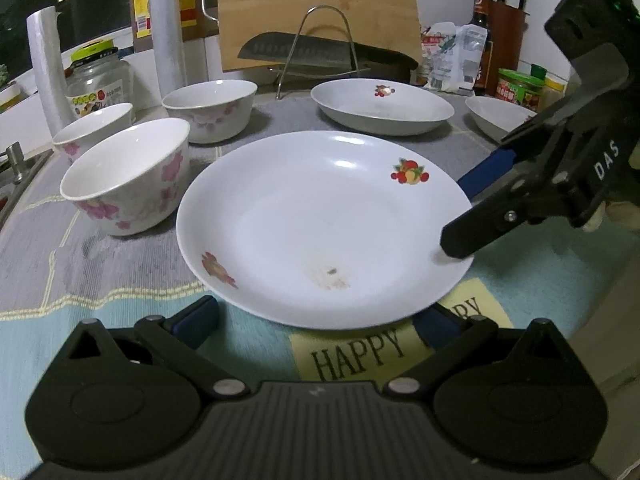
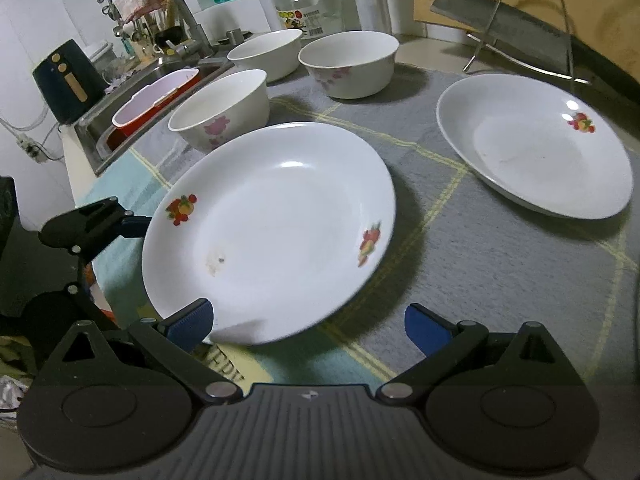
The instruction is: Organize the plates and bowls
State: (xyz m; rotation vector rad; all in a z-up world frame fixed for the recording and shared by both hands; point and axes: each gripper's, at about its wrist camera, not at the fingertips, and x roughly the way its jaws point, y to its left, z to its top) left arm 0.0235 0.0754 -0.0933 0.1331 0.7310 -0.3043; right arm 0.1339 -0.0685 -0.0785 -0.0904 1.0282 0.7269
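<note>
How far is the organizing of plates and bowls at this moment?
Nothing is stacked yet. Three bowls stand apart, and the second plate lies alone. In hand: the near plate, with the open right gripper at its edge and the open left gripper just before it. All stacking remains.

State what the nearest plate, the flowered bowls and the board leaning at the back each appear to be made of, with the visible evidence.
Nearest plate: probably glazed ceramic, possibly melamine; glossy white with sharp light reflections and printed fruit decals.
Flowered bowls: likely the same glazed ware; smooth shiny white walls, pink flower prints.
Board: apparently bamboo or wood; matte tan with straight grain.
</note>
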